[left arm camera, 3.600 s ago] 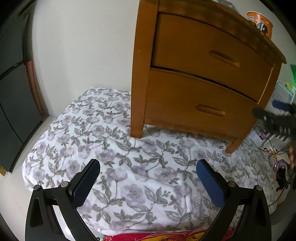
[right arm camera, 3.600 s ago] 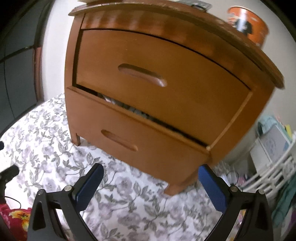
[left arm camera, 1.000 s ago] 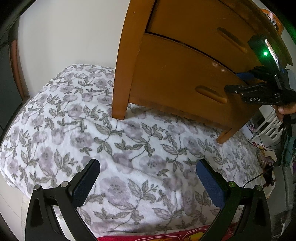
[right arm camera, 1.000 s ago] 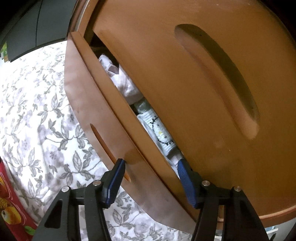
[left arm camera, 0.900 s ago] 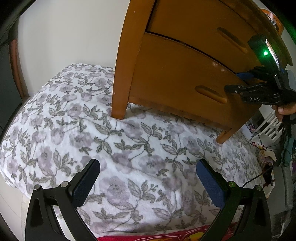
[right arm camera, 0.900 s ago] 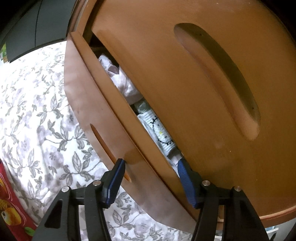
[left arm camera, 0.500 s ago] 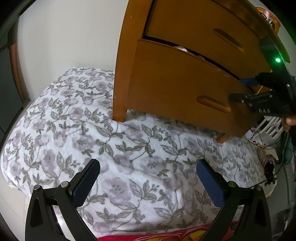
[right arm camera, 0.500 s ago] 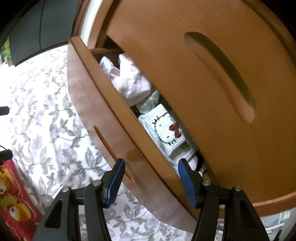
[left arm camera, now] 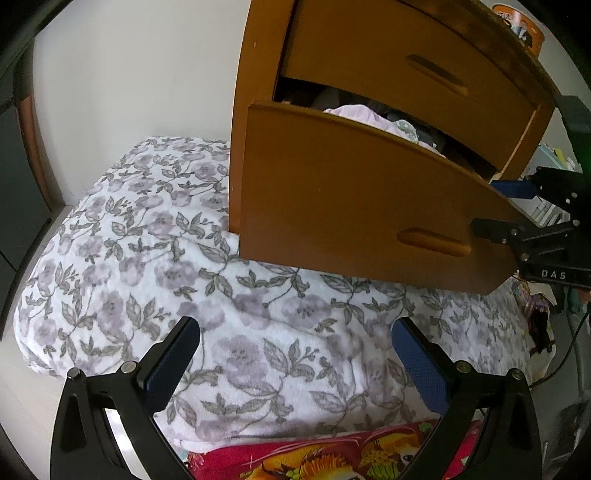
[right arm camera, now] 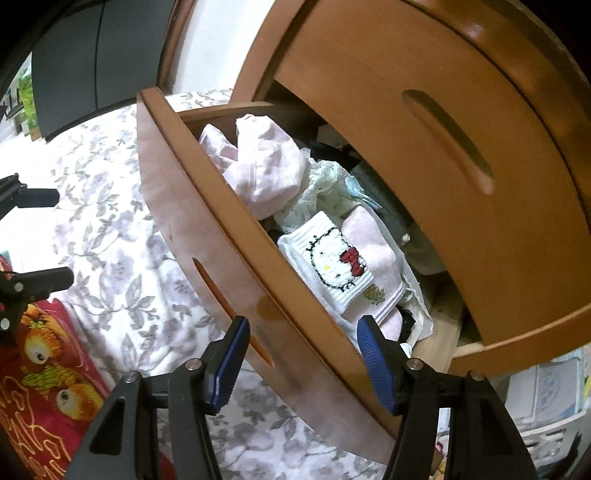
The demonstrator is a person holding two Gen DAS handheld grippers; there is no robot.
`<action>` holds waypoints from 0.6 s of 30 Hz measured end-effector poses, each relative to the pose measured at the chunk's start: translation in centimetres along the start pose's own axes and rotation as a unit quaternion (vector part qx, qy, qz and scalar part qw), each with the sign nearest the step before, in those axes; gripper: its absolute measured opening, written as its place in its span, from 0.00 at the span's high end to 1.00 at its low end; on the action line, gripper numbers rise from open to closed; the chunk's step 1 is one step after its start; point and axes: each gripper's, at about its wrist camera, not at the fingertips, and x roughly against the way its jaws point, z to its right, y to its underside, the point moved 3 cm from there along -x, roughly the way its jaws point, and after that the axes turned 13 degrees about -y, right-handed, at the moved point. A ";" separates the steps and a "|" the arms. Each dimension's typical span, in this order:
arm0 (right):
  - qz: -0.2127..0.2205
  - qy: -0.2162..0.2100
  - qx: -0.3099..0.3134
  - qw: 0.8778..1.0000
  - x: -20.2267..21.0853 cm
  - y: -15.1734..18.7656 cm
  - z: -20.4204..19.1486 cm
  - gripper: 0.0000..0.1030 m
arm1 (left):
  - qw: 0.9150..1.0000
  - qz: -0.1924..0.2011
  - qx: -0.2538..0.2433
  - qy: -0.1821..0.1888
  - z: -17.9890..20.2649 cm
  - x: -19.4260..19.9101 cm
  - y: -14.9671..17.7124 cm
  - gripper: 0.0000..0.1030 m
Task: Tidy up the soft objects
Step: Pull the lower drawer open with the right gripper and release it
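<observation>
Lower drawer (left arm camera: 354,206) now stands well out of the wooden nightstand (left arm camera: 436,55); a second ago it showed only a narrow gap, and further back it was nearly flush. Right gripper (right arm camera: 301,354) is clamped on the drawer front's top edge near its right end, one blue pad on the outer face, the other inside the drawer. Same grip as a second ago; drawer and gripper have come outward together.

Left gripper (left arm camera: 295,363) is spread wide and holds nothing. It hangs over the floral blanket (left arm camera: 155,266), well apart from the nightstand.

Right wrist view only:
- drawer contents from above: crumpled pale pink garment (right arm camera: 262,166) at the far end, white lace piece (right arm camera: 317,192) beside it, white sock with a cartoon cat face and red bow (right arm camera: 334,260) lying on a pink folded cloth (right arm camera: 373,243), dark items further back under the upper drawer (right arm camera: 424,122)
- slot handle in the drawer front seen edge-on, just left of the gripper's outer pad
- left gripper's black fingers at the left edge, above the red printed cloth (right arm camera: 44,376)

Left wrist view only:
- whole drawer front with its raised handle (left arm camera: 434,242); right gripper enters from the right edge, one blue pad visible above the drawer's top rim, black finger against the face
- only a sliver of pink garment and lace over the rim; sock hidden
- orange printed can (left arm camera: 522,31) on the nightstand top
- red cloth along the bottom edge, between the left gripper's fingers

Soft items all sit in the lower drawer; none is held.
</observation>
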 end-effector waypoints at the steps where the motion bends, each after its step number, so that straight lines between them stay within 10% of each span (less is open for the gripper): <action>1: 0.000 0.000 -0.002 1.000 0.1 0.1 -0.2 0.37 | 1.000 0.002 -0.001 0.000 0.0 0.3 0.1 0.00; 18: 0.024 -0.017 -0.013 0.999 2.7 1.6 -2.4 0.36 | 1.000 0.015 -0.009 0.003 0.1 2.9 0.8 0.00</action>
